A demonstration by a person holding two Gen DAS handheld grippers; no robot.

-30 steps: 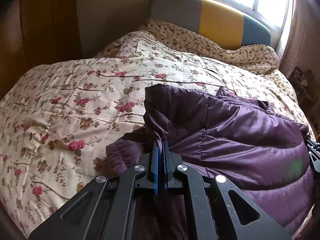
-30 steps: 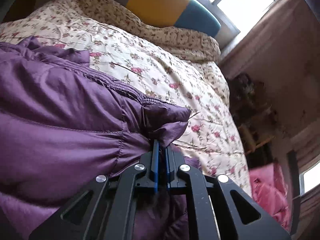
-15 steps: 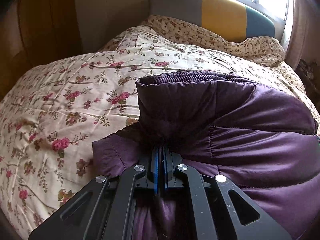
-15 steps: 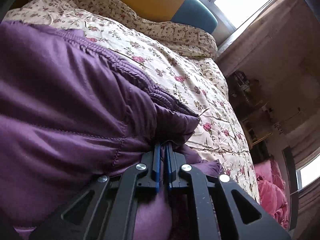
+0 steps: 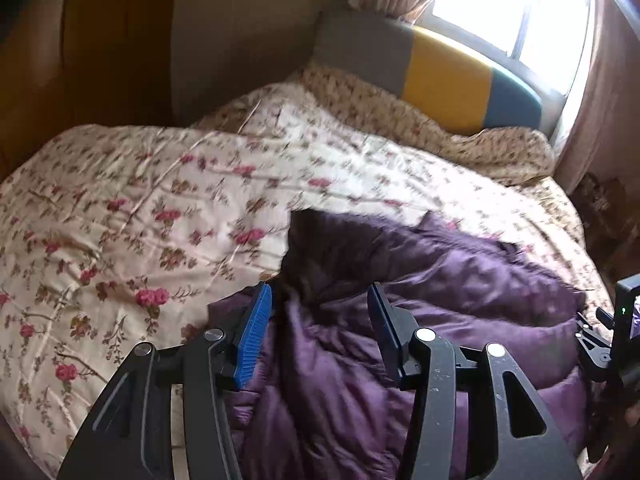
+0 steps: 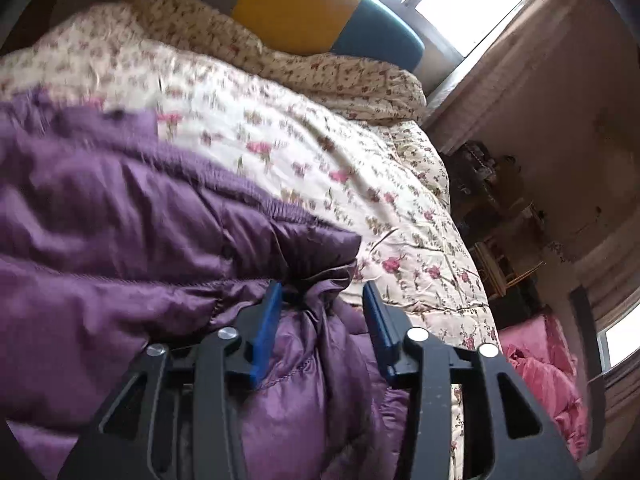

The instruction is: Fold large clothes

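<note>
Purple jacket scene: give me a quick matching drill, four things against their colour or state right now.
Things:
1. jacket
2. quilt
3. left gripper
4. headboard

States:
A. grey, yellow and teal panels
B. open, fingers either side of purple cloth
C. purple, lying puffy on the bed
D. cream with pink roses

Pairs: 1-C, 2-D, 3-B, 4-A

Left gripper: jaws spread wide, blue pads facing each other across a gap, nothing clamped between them.
Right gripper: jaws likewise parted, pads apart.
Pose: both point forward and slightly down, fingers level side by side.
Sharpness: both views are motion-blurred.
</note>
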